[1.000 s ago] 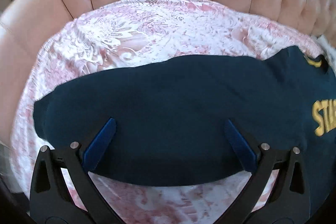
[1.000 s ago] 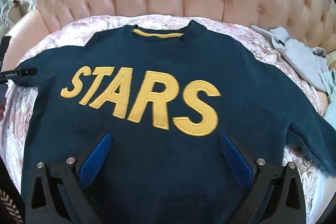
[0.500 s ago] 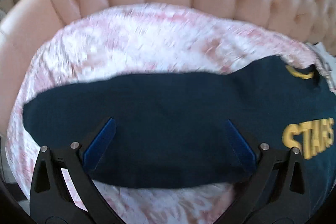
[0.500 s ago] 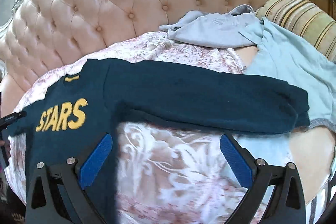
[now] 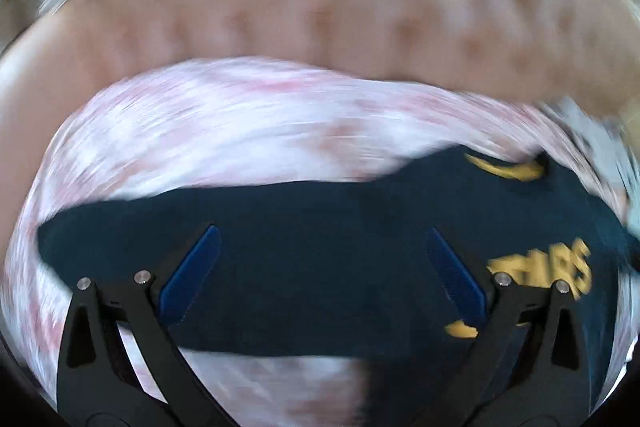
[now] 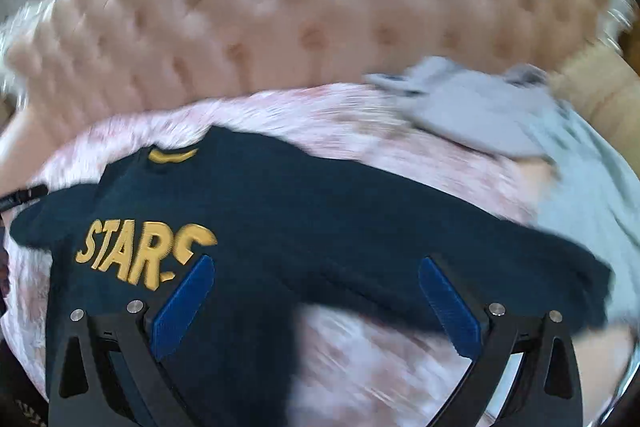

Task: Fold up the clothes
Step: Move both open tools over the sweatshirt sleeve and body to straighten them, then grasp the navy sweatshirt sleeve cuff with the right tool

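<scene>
A navy sweater with yellow "STARS" lettering lies flat, face up, on a pink floral cover. In the left wrist view its left sleeve point(image 5: 248, 239) stretches across the frame, and my left gripper point(image 5: 322, 267) hovers open and empty above it. In the right wrist view the right sleeve point(image 6: 420, 239) runs out to the right from the body point(image 6: 256, 211), and my right gripper point(image 6: 316, 291) hovers open and empty above the sleeve. Both views are blurred by motion.
The floral cover point(image 6: 392, 359) lies over a tufted pink sofa whose backrest point(image 6: 304, 15) rises behind. A pile of grey and pale blue clothes point(image 6: 520, 131) lies at the right, by the sleeve's end. The left sofa arm point(image 5: 16, 99) borders the cover.
The right gripper swung right from the sweater's chest to the right sleeve, then back a little left. The left gripper's view shifted right along the left sleeve, showing more lettering. Both stayed open.
</scene>
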`<state>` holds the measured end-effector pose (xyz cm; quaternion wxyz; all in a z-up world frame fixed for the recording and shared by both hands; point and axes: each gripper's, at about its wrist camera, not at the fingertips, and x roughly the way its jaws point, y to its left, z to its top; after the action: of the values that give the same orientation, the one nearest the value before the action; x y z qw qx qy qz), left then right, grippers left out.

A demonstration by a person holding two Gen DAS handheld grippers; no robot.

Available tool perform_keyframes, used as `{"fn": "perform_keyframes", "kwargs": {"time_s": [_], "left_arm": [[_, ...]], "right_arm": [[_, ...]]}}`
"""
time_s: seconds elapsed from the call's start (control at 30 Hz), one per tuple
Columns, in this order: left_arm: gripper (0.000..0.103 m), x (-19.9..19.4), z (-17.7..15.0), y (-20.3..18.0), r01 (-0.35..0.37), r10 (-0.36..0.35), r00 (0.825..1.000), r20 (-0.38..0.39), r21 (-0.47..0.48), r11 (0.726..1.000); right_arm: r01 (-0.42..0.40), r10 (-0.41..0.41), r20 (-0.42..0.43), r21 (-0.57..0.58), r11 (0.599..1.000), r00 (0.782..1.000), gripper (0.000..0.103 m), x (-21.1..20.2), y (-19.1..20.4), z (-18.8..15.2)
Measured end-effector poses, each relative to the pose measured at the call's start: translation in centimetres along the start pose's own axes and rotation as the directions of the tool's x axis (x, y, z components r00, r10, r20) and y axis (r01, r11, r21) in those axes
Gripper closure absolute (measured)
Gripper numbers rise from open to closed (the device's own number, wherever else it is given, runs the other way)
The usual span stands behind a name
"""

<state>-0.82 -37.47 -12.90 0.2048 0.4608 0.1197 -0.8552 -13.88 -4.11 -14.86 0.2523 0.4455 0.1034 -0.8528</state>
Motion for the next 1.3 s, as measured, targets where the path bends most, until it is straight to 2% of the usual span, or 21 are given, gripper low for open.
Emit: {"fn": "perform_keyframes", "kwargs": {"time_s": [0.03, 0.13, 0.23, 0.33, 0.4, 0.43, 0.5, 0.53, 0.63, 0.73, 0.8, 0.83, 0.9, 0.93, 0.97, 1.0, 1.07, 1.1, 1.17, 1.27, 1.3], "left_arm": [[0.0, -0.2, 0.4, -1.6, 0.023, -0.023, 1.0, 0.01, 0.023, 0.999], [0.0, 2.7, 0.0, -4.4, 0.045, -0.04, 0.997, -0.067, 0.073, 0.996], [0.0, 5.4, -1.1, -4.9, 0.037, -0.026, 0.992, -0.12, 0.096, 0.995], [0.0, 6.2, -1.3, -3.5, 0.103, -0.099, 0.988, -0.121, 0.027, 0.994], [0.0, 6.7, -1.3, -3.1, 0.127, -0.127, 0.982, -0.137, -0.01, 0.992], [0.0, 6.7, -1.2, -3.1, 0.115, -0.115, 0.983, -0.14, -0.011, 0.993], [0.0, 5.3, -0.8, -3.6, 0.045, -0.045, 0.992, -0.118, 0.003, 0.999], [0.0, 4.2, -0.6, -3.8, 0.047, -0.047, 0.995, -0.085, 0.002, 0.999], [0.0, 1.2, -0.7, -4.9, 0.132, -0.132, 0.991, -0.015, -0.013, 0.991], [0.0, 0.0, -1.6, -7.0, 0.255, -0.255, 0.967, -0.017, -0.004, 0.967], [0.0, 0.4, -2.3, -8.6, 0.303, -0.303, 0.952, -0.051, 0.007, 0.953], [0.0, 0.9, -2.8, -9.3, 0.307, -0.305, 0.95, -0.069, 0.017, 0.952], [0.0, 2.0, -3.6, -10.6, 0.307, -0.301, 0.948, -0.106, 0.039, 0.951], [0.0, 2.5, -4.0, -11.1, 0.303, -0.295, 0.947, -0.126, 0.045, 0.952], [0.0, 3.0, -4.6, -11.5, 0.289, -0.278, 0.951, -0.138, 0.061, 0.956], [0.0, 3.0, -4.9, -11.9, 0.271, -0.259, 0.958, -0.125, 0.094, 0.958], [0.0, 2.8, -5.5, -12.8, 0.234, -0.217, 0.97, -0.112, 0.163, 0.958], [0.0, 2.8, -5.6, -12.9, 0.231, -0.215, 0.971, -0.108, 0.171, 0.958], [0.0, 3.0, -5.2, -12.6, 0.246, -0.228, 0.966, -0.123, 0.159, 0.956], [0.0, 3.2, -4.9, -12.7, 0.247, -0.227, 0.965, -0.13, 0.163, 0.955], [0.0, 3.1, -5.0, -12.6, 0.247, -0.227, 0.965, -0.127, 0.163, 0.955]], "right_arm": [[0.006, -0.007, -0.024, -0.037, 0.999, 1.0, 0.0, 1.1, 1.4, 0.2], [0.025, -0.04, -0.116, -0.129, 0.991, 0.992, 0.0, 5.0, 3.9, 0.9], [-0.034, 0.022, -0.156, -0.069, 0.997, 0.988, 0.0, 6.5, 2.1, 0.5], [-0.03, 0.023, -0.155, -0.047, 0.998, 0.988, 0.0, 6.2, 0.2, 0.0], [-0.04, 0.032, -0.147, -0.057, 0.998, 0.989, 0.0, 5.9, -0.5, -0.3], [-0.031, 0.023, -0.145, -0.056, 0.998, 0.989, 0.0, 5.6, -0.6, -0.2], [-0.021, 0.016, -0.128, -0.037, 0.999, 0.992, 0.0, 4.6, -1.3, -0.1], [-0.039, 0.04, -0.083, 0.016, 0.999, 0.996, 0.0, 3.1, -2.7, -0.3], [-0.1, 0.093, 0.047, 0.204, 0.974, 0.995, 0.0, -1.2, -7.8, -1.9], [-0.182, 0.107, 0.197, 0.419, 0.89, 0.975, 0.0, -4.6, -14.6, -5.7], [-0.259, 0.102, 0.299, 0.552, 0.793, 0.949, 0.003, -6.7, -19.3, -8.8], [-0.31, 0.111, 0.338, 0.623, 0.718, 0.935, 0.006, -7.0, -21.8, -10.7], [-0.372, 0.116, 0.389, 0.687, 0.624, 0.914, 0.022, -7.0, -24.6, -12.8], [-0.405, 0.117, 0.418, 0.711, 0.575, 0.901, 0.027, -6.9, -25.8, -13.8], [-0.444, 0.118, 0.456, 0.723, 0.528, 0.882, 0.035, -6.8, -26.7, -14.7], [-0.48, 0.118, 0.489, 0.733, 0.482, 0.864, 0.038, -6.7, -27.6, -15.6], [-0.523, 0.122, 0.522, 0.75, 0.405, 0.844, 0.044, -5.8, -28.8, -16.6], [-0.535, 0.12, 0.533, 0.755, 0.378, 0.837, 0.051, -5.3, -29.1, -16.8], [-0.544, 0.097, 0.545, 0.772, 0.328, 0.833, 0.059, -4.8, -29.8, -17.3], [-0.504, 0.077, 0.508, 0.801, 0.323, 0.858, 0.061, -5.2, -29.3, -17.4], [-0.473, 0.06, 0.482, 0.815, 0.334, 0.874, 0.061, -5.7, -29.1, -17.6]]}}
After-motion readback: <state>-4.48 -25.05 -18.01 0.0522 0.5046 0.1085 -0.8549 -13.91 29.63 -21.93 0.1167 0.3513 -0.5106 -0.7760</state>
